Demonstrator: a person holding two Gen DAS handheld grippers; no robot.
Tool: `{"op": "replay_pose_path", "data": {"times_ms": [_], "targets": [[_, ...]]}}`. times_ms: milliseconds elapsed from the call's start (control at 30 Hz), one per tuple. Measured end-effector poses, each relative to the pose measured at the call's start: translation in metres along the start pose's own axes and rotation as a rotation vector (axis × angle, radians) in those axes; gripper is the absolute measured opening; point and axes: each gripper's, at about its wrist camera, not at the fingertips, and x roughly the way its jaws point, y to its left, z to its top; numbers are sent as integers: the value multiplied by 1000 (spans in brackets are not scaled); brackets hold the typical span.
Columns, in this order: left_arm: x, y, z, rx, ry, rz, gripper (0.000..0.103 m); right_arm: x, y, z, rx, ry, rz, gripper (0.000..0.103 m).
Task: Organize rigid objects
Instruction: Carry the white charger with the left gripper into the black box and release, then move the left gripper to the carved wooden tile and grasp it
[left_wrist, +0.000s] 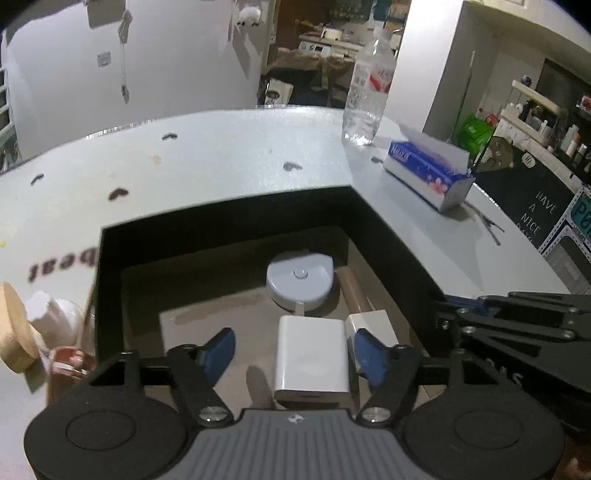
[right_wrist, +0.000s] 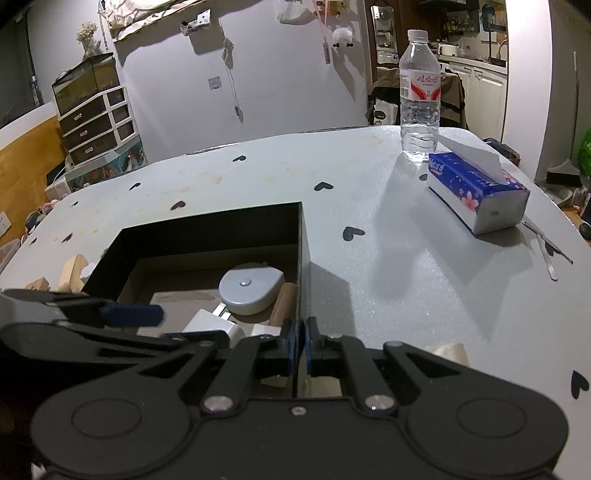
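Note:
A black box (left_wrist: 221, 218) with a brown floor sits on the pale table. Inside lie a grey round tape measure (left_wrist: 299, 280), a white charger block (left_wrist: 312, 354), a smaller white block (left_wrist: 373, 321) and a brown cylinder (left_wrist: 356, 291). My left gripper (left_wrist: 295, 352) is open, low inside the box. The charger lies between its blue pads; the left pad (left_wrist: 221, 349) stands well clear of it. My right gripper (right_wrist: 300, 341) is shut on the box's thin right wall (right_wrist: 301, 266) at the near corner. It also shows at the right of the left wrist view.
A water bottle (right_wrist: 419, 96) and a blue tissue pack (right_wrist: 476, 192) stand at the far right of the table (right_wrist: 369, 258). Metal tweezers (right_wrist: 546, 247) lie beside the tissue pack. Wooden pieces (left_wrist: 14, 328) and a white lump sit left of the box.

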Motion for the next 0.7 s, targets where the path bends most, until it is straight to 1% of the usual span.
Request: {"op": "replay_pose_path", "data": {"times_ms": [167, 267, 367, 467, 700], "targets": [[-17, 1, -2, 27, -35, 4, 90, 0, -2, 1, 9, 4, 5, 7], [-27, 2, -4, 47, -56, -5, 96, 0, -2, 1, 11, 4, 6, 7], [-40, 2, -8, 74, -79, -9, 100, 0, -3, 1, 17, 7, 11, 7], [-52, 3, -12, 92, -98, -19, 103, 0, -3, 1, 20, 7, 14, 7], [-75, 6, -24, 122, -137, -39, 103, 0, -4, 0, 19, 6, 14, 7]]}}
